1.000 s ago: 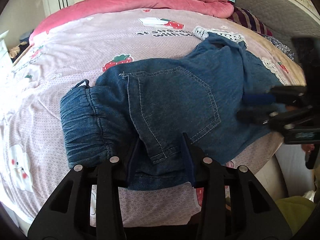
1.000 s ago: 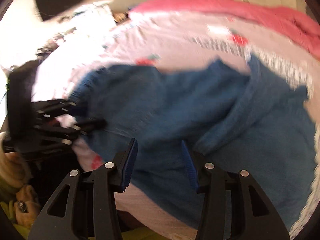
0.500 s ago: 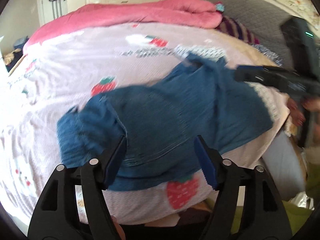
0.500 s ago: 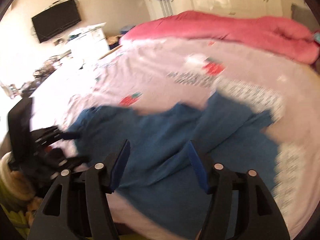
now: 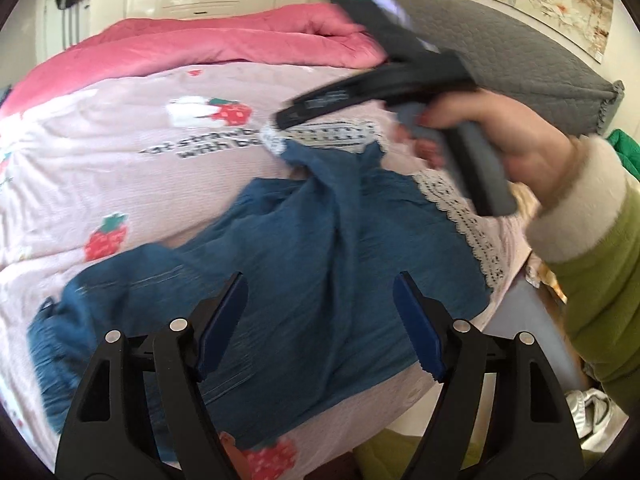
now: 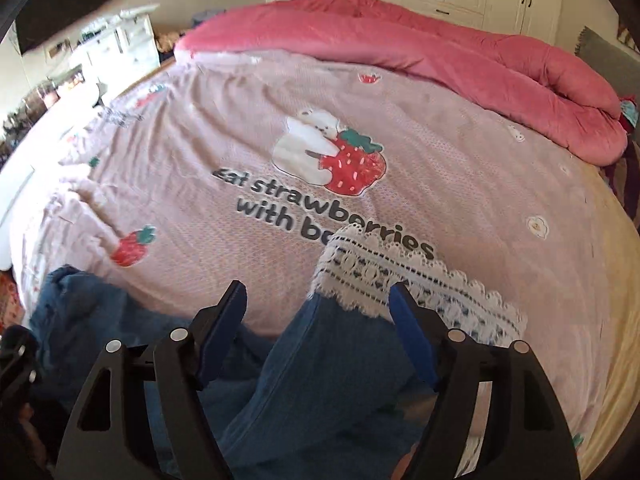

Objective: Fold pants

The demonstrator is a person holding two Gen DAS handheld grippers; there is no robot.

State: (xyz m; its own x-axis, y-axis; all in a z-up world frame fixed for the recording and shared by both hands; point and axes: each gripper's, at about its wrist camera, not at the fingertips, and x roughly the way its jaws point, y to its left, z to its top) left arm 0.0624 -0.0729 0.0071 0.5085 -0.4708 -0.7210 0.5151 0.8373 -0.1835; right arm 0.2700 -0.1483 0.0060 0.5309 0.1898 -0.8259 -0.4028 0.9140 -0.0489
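Note:
Blue denim pants (image 5: 320, 240) lie crumpled across the near edge of the bed, waistband at the left. My left gripper (image 5: 320, 304) hovers above them. Its jaws are opening, with nothing pressed between the blue pads. In the left wrist view a hand (image 5: 516, 140) holds my right gripper (image 5: 282, 118) over the far end of the pants. From the right wrist, a pant leg (image 6: 320, 380) runs under my right gripper (image 6: 318, 300). Its jaws are opening too and grip nothing. The left gripper's dark body (image 6: 16, 360) shows at the lower left.
The pink bedspread (image 6: 440, 152) with strawberry prints has a white lace border (image 6: 420, 276) folded up beside the pant leg. A rolled pink quilt (image 6: 400, 52) lies along the far side. A grey headboard (image 5: 520, 52) stands at the right. A green sleeve (image 5: 600, 280) hangs past the bed's edge.
Both grippers have let go of the denim and lifted away with jaws widening. The right gripper swung up and across toward the far end of the pants.

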